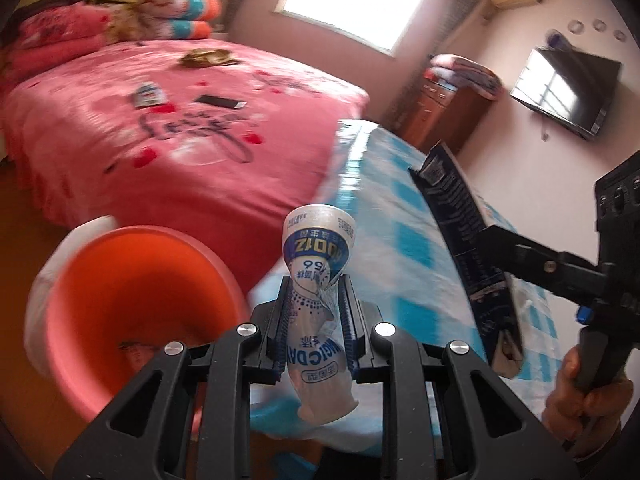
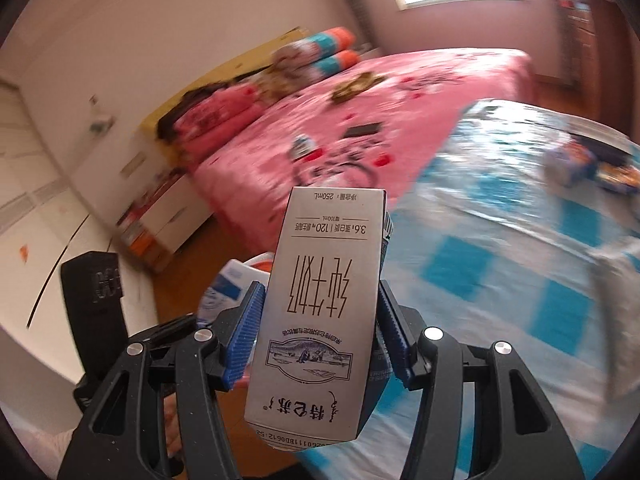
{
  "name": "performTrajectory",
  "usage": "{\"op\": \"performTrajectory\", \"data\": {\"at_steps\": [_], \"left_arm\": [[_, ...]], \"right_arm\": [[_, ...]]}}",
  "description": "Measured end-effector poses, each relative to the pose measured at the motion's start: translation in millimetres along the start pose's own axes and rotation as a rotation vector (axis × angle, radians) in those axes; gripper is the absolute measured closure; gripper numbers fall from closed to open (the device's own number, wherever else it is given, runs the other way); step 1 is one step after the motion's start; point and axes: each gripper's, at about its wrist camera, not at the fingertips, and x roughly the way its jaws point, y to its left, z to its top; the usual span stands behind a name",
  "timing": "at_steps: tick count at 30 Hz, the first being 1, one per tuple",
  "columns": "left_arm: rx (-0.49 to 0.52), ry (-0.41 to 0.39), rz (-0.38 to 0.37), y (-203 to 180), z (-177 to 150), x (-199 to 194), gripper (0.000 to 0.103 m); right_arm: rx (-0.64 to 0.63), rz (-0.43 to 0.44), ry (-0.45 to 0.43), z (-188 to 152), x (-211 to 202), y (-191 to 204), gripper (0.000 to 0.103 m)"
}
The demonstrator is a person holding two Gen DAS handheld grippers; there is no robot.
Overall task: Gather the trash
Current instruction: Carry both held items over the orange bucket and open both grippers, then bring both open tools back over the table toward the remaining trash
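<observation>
My left gripper (image 1: 316,312) is shut on a crushed white and blue paper cup (image 1: 318,264), held beside and just right of an orange bin (image 1: 136,304) with a white liner. My right gripper (image 2: 320,320) is shut on a silver milk carton (image 2: 320,312), held upside down over the edge of the blue checked table (image 2: 520,272). In the left wrist view the carton (image 1: 464,240) and the right gripper (image 1: 560,268) show at the right, above the table (image 1: 404,240). The bin rim (image 2: 260,266) peeks out behind the carton.
A pink bed (image 1: 168,128) lies beyond with a small blue and white packet (image 1: 148,95), a dark flat wrapper (image 1: 219,101) and a gold wrapper (image 1: 206,57) on it. More packets (image 2: 580,164) lie at the table's far end. A wooden cabinet (image 1: 444,116) and wall TV (image 1: 568,92) stand right.
</observation>
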Motion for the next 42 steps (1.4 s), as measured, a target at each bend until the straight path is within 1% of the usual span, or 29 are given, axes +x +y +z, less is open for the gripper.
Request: {"op": "performTrajectory", "data": {"at_steps": [4, 7, 9, 10, 11, 12, 13, 14, 15, 16, 17, 18, 20, 23, 25, 28, 32, 36, 38, 42], "left_arm": [[-0.062, 0.0, 0.061, 37.2, -2.4, -3.1, 0.079], [-0.11, 0.003, 0.087, 60.3, -5.5, -3.3, 0.079], [-0.136, -0.001, 0.114, 74.1, -8.0, -2.4, 0.079], [-0.143, -0.003, 0.13, 79.9, -9.4, -2.2, 0.078], [-0.151, -0.003, 0.151, 86.2, -11.0, -1.2, 0.072], [-0.163, -0.006, 0.171, 93.6, -13.0, -0.4, 0.06], [-0.174, -0.01, 0.189, 99.0, -14.9, -0.8, 0.055], [-0.186, -0.014, 0.215, 104.8, -16.8, -0.9, 0.045], [-0.198, -0.023, 0.223, 111.1, -19.0, -1.9, 0.034], [-0.208, -0.031, 0.23, 115.7, -20.7, -3.0, 0.031], [-0.214, -0.04, 0.239, 118.9, -22.1, -4.5, 0.026], [-0.219, -0.053, 0.247, 121.8, -23.1, -5.8, 0.023], [-0.225, -0.08, 0.237, 123.6, -24.6, -8.7, 0.02], [-0.217, -0.109, 0.206, 116.8, -24.6, -10.9, 0.018], [-0.191, -0.132, 0.189, 107.8, -24.2, -12.4, 0.018], [-0.142, -0.17, 0.166, 91.9, -24.5, -15.7, 0.016], [-0.089, -0.144, 0.153, 73.1, -20.6, -10.2, 0.016], [-0.029, -0.153, 0.115, 54.1, -20.8, -9.7, 0.016], [0.007, -0.155, 0.105, 43.4, -20.3, -10.4, 0.016], [0.098, -0.174, 0.114, 15.9, -20.7, -13.6, 0.016]], "right_arm": [[-0.073, 0.042, 0.047, 7.5, 32.3, 35.7, 0.046], [-0.103, 0.079, 0.074, 10.4, 56.0, 58.6, 0.046], [-0.113, 0.096, 0.093, 12.1, 73.1, 69.2, 0.044], [-0.109, 0.105, 0.113, 11.3, 81.5, 72.8, 0.042], [-0.097, 0.106, 0.129, 9.1, 90.6, 74.4, 0.032], [-0.086, 0.1, 0.132, 8.2, 94.9, 74.5, 0.027], [-0.076, 0.103, 0.133, 6.2, 95.6, 71.6, 0.023], [-0.063, 0.113, 0.132, 3.0, 95.5, 68.1, 0.023], [-0.057, 0.109, 0.129, -0.2, 93.3, 64.4, 0.022], [-0.052, 0.095, 0.124, -2.8, 89.8, 60.5, 0.019], [-0.048, 0.08, 0.117, -4.4, 86.9, 56.0, 0.016], [-0.043, 0.068, 0.109, -6.8, 82.5, 50.3, 0.016], [-0.023, 0.048, 0.091, -10.9, 72.6, 38.5, 0.016], [0.01, 0.036, 0.062, -15.9, 57.7, 20.5, 0.015], [0.029, 0.043, 0.044, -20.5, 48.4, 10.8, 0.015], [0.049, 0.04, 0.009, -27.0, 33.6, -1.6, 0.011], [0.042, 0.029, -0.024, -37.0, 16.9, -12.6, 0.011], [0.045, 0.028, -0.049, -42.9, 7.6, -20.5, 0.009], [0.055, 0.039, -0.062, -45.6, 2.8, -25.5, 0.007], [0.076, 0.082, -0.09, -48.9, -9.8, -37.3, 0.006]]}}
